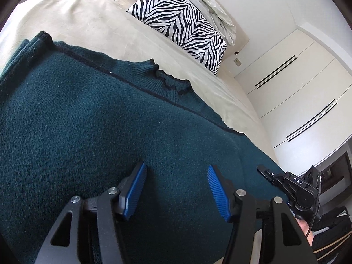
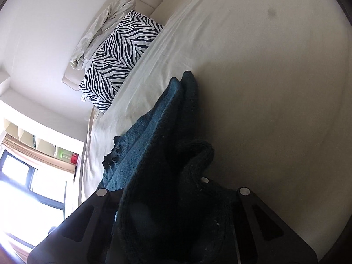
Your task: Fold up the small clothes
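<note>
A dark green knitted sweater [image 1: 88,121] lies spread on the bed, its ruffled collar toward the pillow. My left gripper [image 1: 177,167] hovers just over its lower part, open, with its blue pads [image 1: 136,189] apart and nothing pinched between them. My right gripper [image 1: 263,169] shows at the sweater's right edge with its thin tips together. In the right wrist view a bunched fold of the sweater [image 2: 154,132] is lifted and drapes over the black frame [image 2: 253,209], hiding the fingers; the gripper is shut on that fabric.
The beige bed sheet [image 1: 88,22] extends beyond the sweater. A zebra-print pillow [image 1: 182,26] and crumpled pale bedding [image 1: 209,2] sit at the headboard. White wardrobe doors [image 1: 297,88] stand to the right. A bright window [image 2: 26,176] is beside the bed.
</note>
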Demonstrator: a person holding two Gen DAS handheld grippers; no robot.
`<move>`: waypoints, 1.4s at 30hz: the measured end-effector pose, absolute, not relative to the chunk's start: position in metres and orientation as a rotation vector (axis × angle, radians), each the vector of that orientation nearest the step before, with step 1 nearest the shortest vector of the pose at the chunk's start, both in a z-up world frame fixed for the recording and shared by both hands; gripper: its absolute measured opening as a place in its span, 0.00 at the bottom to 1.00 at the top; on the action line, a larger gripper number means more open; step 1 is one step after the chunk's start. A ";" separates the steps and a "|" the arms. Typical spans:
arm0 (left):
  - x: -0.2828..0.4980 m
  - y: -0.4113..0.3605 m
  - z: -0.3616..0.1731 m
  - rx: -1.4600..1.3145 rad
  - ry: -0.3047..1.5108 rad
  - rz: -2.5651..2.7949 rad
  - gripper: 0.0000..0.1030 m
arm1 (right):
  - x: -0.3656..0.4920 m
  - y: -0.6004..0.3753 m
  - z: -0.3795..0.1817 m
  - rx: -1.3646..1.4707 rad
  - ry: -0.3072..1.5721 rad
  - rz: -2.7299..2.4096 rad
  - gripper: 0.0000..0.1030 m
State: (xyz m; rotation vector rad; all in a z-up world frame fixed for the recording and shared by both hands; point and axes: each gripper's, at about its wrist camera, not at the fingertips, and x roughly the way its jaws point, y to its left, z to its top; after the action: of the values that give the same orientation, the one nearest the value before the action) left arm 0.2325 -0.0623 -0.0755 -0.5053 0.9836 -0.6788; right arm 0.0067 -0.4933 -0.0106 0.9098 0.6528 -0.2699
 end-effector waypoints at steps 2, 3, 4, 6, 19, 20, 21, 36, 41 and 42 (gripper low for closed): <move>0.235 -0.051 -0.077 -0.599 1.001 -0.694 0.57 | 0.026 -0.457 0.013 0.735 0.685 -0.217 0.11; 0.236 -0.045 -0.079 -0.657 1.011 -0.701 0.57 | 0.037 -0.429 0.024 0.603 0.716 -0.168 0.11; 0.237 -0.038 -0.081 -0.716 1.021 -0.707 0.58 | 0.047 -0.397 0.031 0.457 0.748 -0.116 0.11; 0.240 -0.027 -0.083 -0.825 1.041 -0.722 0.61 | 0.057 -0.338 0.030 0.192 0.792 -0.057 0.11; 0.249 -0.039 -0.067 -0.877 1.113 -0.773 0.87 | 0.039 -0.260 0.001 -0.163 0.742 -0.091 0.11; 0.251 -0.044 -0.066 -0.858 1.121 -0.777 0.86 | 0.036 -0.255 0.001 -0.183 0.730 -0.090 0.11; 0.253 -0.050 -0.065 -0.835 1.134 -0.775 0.85 | 0.032 -0.251 0.001 -0.206 0.721 -0.092 0.11; 0.286 -0.027 -0.048 -0.614 1.186 -0.766 0.12 | 0.005 -0.192 0.006 -0.418 0.637 0.089 0.14; 0.300 0.013 -0.036 -0.528 1.147 -0.710 0.12 | 0.007 -0.165 0.014 -0.418 0.629 0.215 0.14; 0.303 0.022 -0.037 -0.529 1.143 -0.699 0.12 | 0.007 -0.161 0.014 -0.404 0.633 0.246 0.14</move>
State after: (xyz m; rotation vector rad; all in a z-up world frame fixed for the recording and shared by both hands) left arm 0.3031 0.0217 -0.0366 -0.5288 1.1434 -0.6990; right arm 0.0071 -0.1608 0.0144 -0.4042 0.6329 0.2460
